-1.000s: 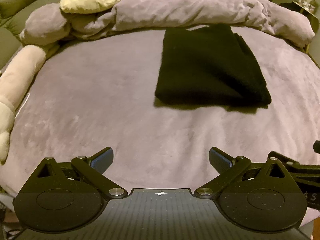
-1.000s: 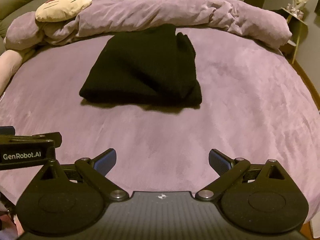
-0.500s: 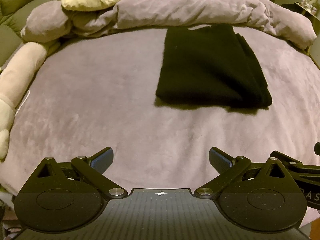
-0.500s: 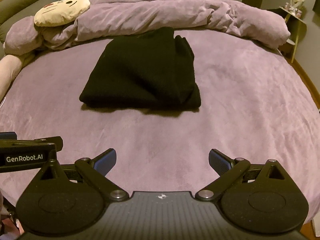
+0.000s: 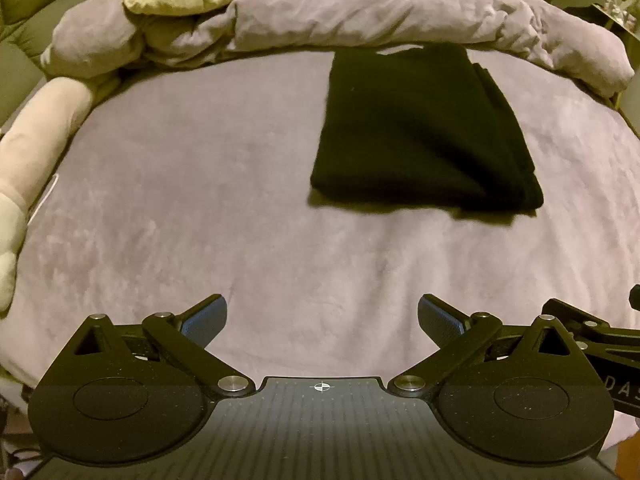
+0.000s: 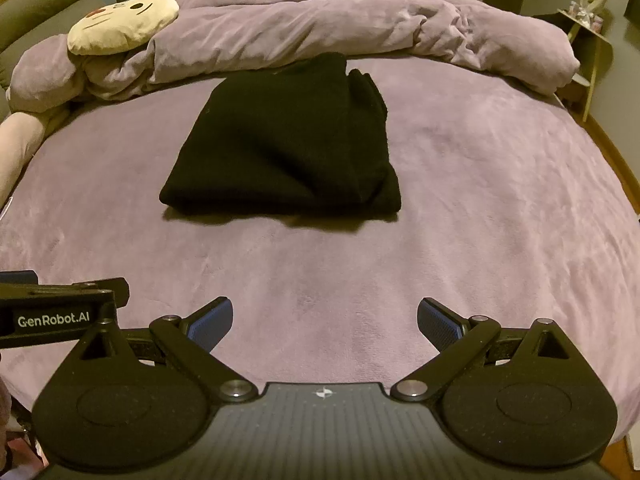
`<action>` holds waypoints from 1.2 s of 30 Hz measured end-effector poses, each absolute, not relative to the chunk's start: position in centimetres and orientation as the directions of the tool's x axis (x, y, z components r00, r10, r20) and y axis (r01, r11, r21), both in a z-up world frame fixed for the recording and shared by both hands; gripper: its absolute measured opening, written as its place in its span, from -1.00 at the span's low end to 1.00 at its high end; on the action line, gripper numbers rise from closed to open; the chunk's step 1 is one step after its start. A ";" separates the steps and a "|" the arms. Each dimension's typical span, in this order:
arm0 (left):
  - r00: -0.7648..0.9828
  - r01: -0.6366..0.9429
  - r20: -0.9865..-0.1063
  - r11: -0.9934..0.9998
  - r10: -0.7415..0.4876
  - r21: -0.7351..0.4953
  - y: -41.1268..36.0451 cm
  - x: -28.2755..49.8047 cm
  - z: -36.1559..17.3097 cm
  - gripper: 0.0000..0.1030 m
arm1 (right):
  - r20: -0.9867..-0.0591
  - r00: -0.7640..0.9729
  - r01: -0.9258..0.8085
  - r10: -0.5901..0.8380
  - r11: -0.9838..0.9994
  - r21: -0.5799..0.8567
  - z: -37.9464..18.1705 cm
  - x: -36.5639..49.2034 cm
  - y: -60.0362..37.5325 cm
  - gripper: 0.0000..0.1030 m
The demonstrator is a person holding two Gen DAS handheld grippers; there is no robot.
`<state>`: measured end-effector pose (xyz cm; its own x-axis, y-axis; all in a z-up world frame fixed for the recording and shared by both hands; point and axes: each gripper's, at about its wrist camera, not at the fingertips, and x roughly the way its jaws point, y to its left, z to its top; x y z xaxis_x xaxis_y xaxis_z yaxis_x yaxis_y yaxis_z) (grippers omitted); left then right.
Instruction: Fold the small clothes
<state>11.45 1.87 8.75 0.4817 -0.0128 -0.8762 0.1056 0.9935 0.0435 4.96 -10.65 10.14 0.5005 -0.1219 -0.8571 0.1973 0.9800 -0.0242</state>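
A black garment (image 5: 424, 132) lies folded into a thick rectangle on the purple bed (image 5: 200, 184). In the right wrist view it (image 6: 288, 144) sits in the middle, with stacked layers showing along its right edge. My left gripper (image 5: 322, 318) is open and empty, well short of the garment and to its left. My right gripper (image 6: 324, 320) is open and empty, also well back from it, near the bed's front edge. The left gripper's body (image 6: 60, 316) shows at the left of the right wrist view.
A bunched purple duvet (image 6: 360, 28) lies along the far side of the bed. A cream plush face pillow (image 6: 120, 24) rests on it at the far left. A long pale plush limb (image 5: 28, 160) runs down the left edge. A small side table (image 6: 588, 36) stands at the far right.
Both grippers have drawn back and risen slightly, so the folded garment sits a little farther up each view. The garment has not moved. Both stay open.
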 end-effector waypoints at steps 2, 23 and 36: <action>0.478 0.109 -0.878 0.993 -0.015 0.042 1.8 11.4 8.8 1.00 | -0.858 0.498 0.200 -0.122 0.980 -0.023 10.2 5.0 -10.6 0.92; 0.454 0.101 -0.891 0.994 -0.011 0.039 1.6 11.5 8.4 1.00 | -0.865 0.491 0.201 -0.103 0.980 -0.003 10.4 4.8 -10.8 0.92; 0.453 0.091 -0.891 0.995 -0.011 0.034 1.6 11.4 8.5 1.00 | -0.866 0.491 0.195 -0.098 0.981 0.000 10.4 4.8 -11.1 0.92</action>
<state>11.45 1.64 8.51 0.4530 -0.0108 -0.8914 0.0914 0.9952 0.0344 4.81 -11.08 10.41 0.4912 -0.0980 -0.8655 0.1954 0.9807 -0.0001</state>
